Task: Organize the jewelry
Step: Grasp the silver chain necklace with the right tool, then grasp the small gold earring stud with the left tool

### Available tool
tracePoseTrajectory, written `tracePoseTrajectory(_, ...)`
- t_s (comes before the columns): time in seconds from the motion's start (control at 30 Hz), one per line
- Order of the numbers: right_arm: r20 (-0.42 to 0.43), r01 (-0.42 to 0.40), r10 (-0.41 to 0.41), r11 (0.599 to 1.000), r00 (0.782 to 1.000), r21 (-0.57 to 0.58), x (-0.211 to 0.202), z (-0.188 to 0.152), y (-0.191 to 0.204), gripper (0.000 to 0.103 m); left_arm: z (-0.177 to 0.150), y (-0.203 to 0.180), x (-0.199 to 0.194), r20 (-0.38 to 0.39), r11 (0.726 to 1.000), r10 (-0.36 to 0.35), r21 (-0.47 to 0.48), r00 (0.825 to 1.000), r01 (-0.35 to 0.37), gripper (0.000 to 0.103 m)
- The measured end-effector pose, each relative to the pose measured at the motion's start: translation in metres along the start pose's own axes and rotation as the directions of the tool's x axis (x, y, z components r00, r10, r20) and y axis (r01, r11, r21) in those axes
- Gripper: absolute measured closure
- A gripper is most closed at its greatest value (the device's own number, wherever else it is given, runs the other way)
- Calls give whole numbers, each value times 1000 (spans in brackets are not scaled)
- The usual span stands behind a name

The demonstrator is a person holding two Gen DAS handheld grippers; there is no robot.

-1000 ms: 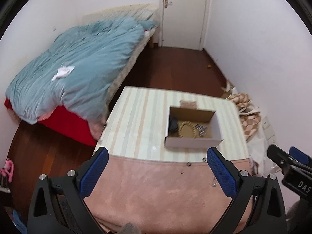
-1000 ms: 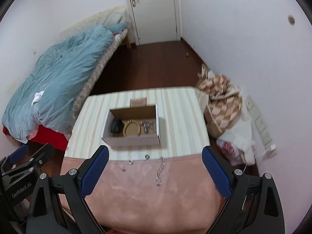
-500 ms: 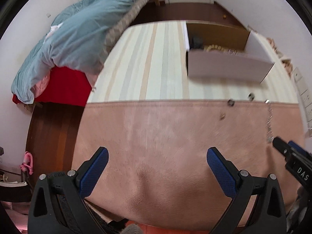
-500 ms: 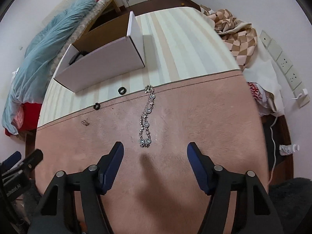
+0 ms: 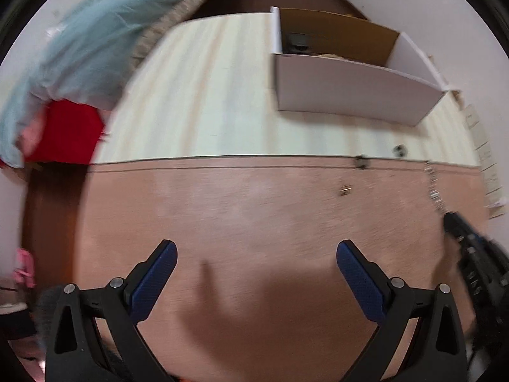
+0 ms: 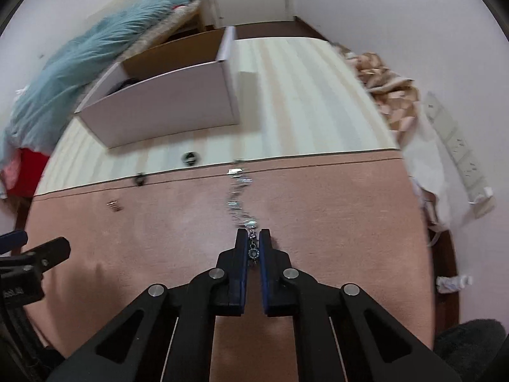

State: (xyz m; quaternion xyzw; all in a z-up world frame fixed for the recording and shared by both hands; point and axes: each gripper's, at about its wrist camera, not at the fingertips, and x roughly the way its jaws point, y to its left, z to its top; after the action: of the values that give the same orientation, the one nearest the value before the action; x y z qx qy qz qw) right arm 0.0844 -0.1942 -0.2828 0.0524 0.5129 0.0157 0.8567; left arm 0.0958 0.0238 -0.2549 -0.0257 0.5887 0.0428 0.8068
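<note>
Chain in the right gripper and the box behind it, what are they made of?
Chain: looks like silvery metal, shiny, linked, with round set pieces; plating or stones can't be told. The right gripper is shut on its near end. Box: cardboard, smooth matte white outside, raw brown inside, folded walls.

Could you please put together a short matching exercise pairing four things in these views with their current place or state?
Things:
1. right gripper
2. left gripper
3. white box
4. small dark ring

States:
A. open, holding nothing
B. lying on the striped cloth in front of the box
C. shut on the silver chain
D. standing on the striped cloth, top open

Pairs: 1-C, 2-A, 3-D, 4-B
</note>
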Motion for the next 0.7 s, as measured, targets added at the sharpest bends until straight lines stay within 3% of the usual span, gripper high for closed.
tracePoseTrajectory(0.13,-2,12,-12,997,1000,75,-2,4,-26,96,9,-17,9,3,998,-67,0,998,67,6)
tracePoseTrajectory(0.3,-9,26,-25,994,1000,108,-2,9,-42,96,20,-43,26,-15,996,-73,42,997,73,42)
tracePoseTrajectory(0.4,-15,26,-25,993,1000,116,-1,10,-48,96,23,-53,30,-11,996,-59,65,998,59,53)
tracePoseTrajectory(0.6,-22,32,-30,992,999,125,-2,9,-54,96,26,-68,29,28,993,-56,110,998,53,86)
tracePoseTrajectory(0.7,-21,31,-29,991,999,128,-2,10,-55,96,24,-69,27,31,992,-67,113,997,63,97)
